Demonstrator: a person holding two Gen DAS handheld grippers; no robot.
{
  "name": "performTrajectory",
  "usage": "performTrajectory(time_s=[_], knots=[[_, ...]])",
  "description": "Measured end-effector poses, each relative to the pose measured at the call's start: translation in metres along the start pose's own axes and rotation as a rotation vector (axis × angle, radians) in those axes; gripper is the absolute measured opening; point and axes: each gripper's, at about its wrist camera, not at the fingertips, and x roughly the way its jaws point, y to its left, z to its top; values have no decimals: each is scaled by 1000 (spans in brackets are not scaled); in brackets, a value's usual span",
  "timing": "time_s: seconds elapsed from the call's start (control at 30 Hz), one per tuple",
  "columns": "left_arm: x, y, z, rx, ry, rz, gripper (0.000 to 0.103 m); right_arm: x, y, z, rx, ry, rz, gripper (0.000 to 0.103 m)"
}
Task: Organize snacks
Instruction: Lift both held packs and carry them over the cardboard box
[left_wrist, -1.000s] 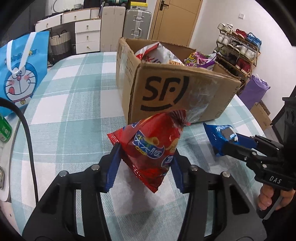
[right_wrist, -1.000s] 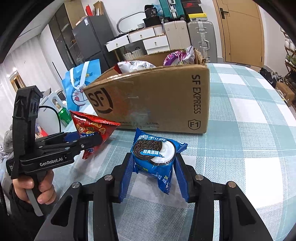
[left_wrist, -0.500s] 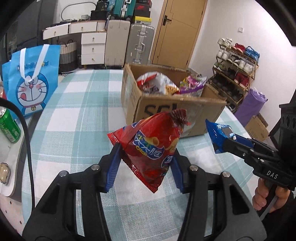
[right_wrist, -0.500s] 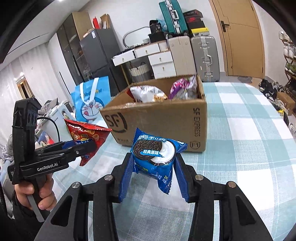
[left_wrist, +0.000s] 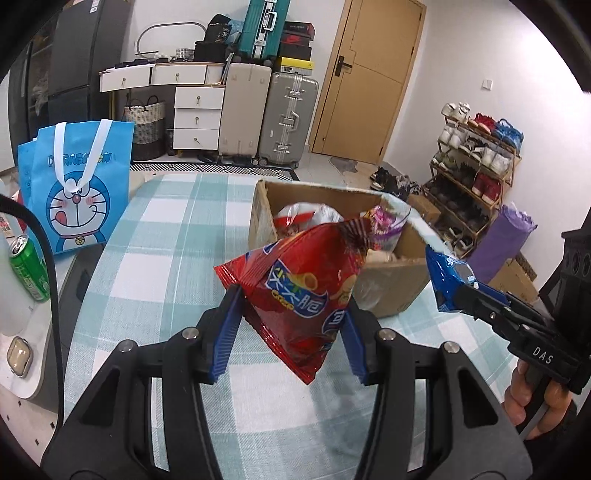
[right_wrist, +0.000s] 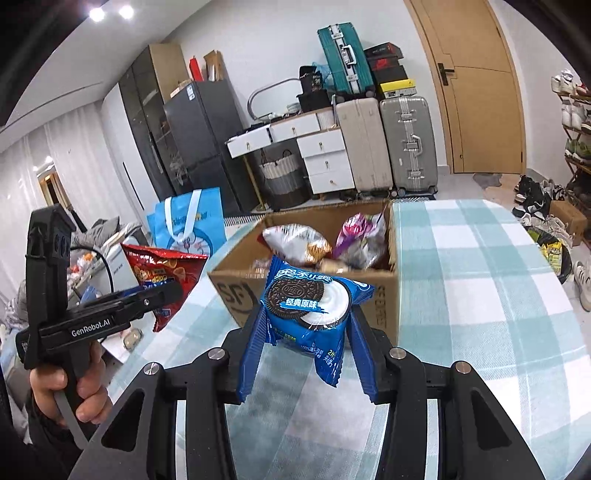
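My left gripper (left_wrist: 290, 332) is shut on a red crisp bag (left_wrist: 301, 291) and holds it in the air in front of the open cardboard box (left_wrist: 391, 291). My right gripper (right_wrist: 306, 343) is shut on a blue Oreo packet (right_wrist: 308, 302), also held up short of the box (right_wrist: 380, 295). The box holds several snack bags, among them a white one (right_wrist: 295, 238) and a purple one (right_wrist: 356, 230). The Oreo packet also shows at the right of the left wrist view (left_wrist: 448, 273), and the crisp bag at the left of the right wrist view (right_wrist: 162, 273).
The box stands on a table with a green-and-white checked cloth (left_wrist: 162, 258). A blue Doraemon bag (left_wrist: 75, 188) stands at the table's left edge, with a green can (left_wrist: 27, 269) and a small case (left_wrist: 16, 356) on a side surface. Suitcases, drawers and a shoe rack stand behind.
Both grippers have risen with their snacks still held. The box now sits lower in both views, and its inside shows from above.
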Motion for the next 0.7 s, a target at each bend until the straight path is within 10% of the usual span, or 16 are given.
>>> performTrajectory(time_s=[0.7], knots=[[4, -35, 46, 43, -16, 9, 48, -23, 16, 75, -80, -40, 2, 45]])
